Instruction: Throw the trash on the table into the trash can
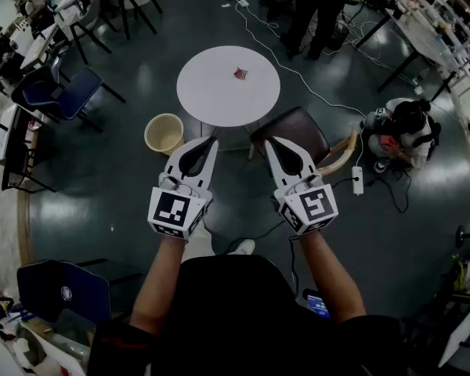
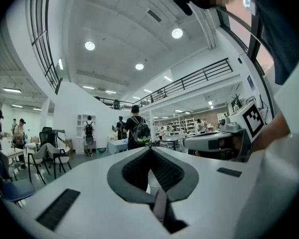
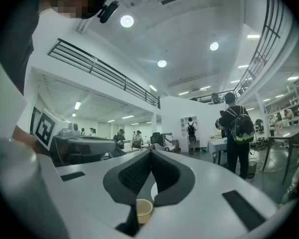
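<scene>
Left gripper (image 1: 211,142) and right gripper (image 1: 271,141) are held level side by side. Both have their jaws closed tip to tip with nothing in either. The jaws are white hard plastic with dark ribbed pads, and a marker cube sits at the back of each. The step looks like the approach, with nothing picked yet. The round white table (image 1: 211,100), smooth-topped, stands ahead of both grippers, well apart. The trash (image 1: 240,73), one small crumpled red-pink scrap, likely paper or wrapper, lies on the table's far right part. The trash can (image 1: 164,133), a beige round open-topped basket, sits on the floor just beside the table's near left edge. A brown padded chair (image 1: 291,131) is at the table's near right edge. The next move probably calls for stepping up, opening one gripper and pinching the scrap, which is light and likely crushes easily.
</scene>
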`<state>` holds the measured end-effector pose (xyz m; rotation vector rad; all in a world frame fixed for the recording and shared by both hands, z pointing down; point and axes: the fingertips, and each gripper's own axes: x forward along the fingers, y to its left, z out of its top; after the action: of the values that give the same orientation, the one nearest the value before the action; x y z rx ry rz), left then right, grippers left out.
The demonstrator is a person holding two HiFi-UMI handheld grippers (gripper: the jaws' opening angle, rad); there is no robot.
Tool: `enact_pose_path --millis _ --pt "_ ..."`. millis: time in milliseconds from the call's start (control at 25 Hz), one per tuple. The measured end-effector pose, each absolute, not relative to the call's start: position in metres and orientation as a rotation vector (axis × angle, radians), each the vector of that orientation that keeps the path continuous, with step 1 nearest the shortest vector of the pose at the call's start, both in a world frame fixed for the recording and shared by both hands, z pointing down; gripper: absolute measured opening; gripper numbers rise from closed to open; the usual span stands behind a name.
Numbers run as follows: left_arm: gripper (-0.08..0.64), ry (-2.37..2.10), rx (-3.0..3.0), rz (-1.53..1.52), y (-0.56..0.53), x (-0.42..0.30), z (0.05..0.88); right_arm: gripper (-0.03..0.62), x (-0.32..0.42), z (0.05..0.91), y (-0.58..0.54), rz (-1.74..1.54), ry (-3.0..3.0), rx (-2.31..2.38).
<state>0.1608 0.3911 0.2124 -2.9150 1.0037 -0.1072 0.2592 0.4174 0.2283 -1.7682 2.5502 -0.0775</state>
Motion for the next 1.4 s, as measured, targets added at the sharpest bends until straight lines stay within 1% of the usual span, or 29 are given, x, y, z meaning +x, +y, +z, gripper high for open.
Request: enact_pose_path --millis 320,680,1080,1400 --pt "0.014 0.981 -2.935 -0.094 0.371 0.131 0.224 0.018 0.23 0.229 0.395 -0.058 2.556 -1.788" --pt "0.014 0.898 -2.958 -0.086 0.308 0.074 0.221 0.018 0.174 0.218 0.336 -0.033 2.515 -1.866" --pt "0.014 0.813 -2.998 -0.078 0.25 0.034 0.221 0.018 0.142 0.21 0.283 -0.022 2.448 -1.97" --pt "0.014 0.753 -3.038 -0.076 0.224 0.01 0.237 0.018 0.125 0.221 0.263 -0.029 2.408 -2.048"
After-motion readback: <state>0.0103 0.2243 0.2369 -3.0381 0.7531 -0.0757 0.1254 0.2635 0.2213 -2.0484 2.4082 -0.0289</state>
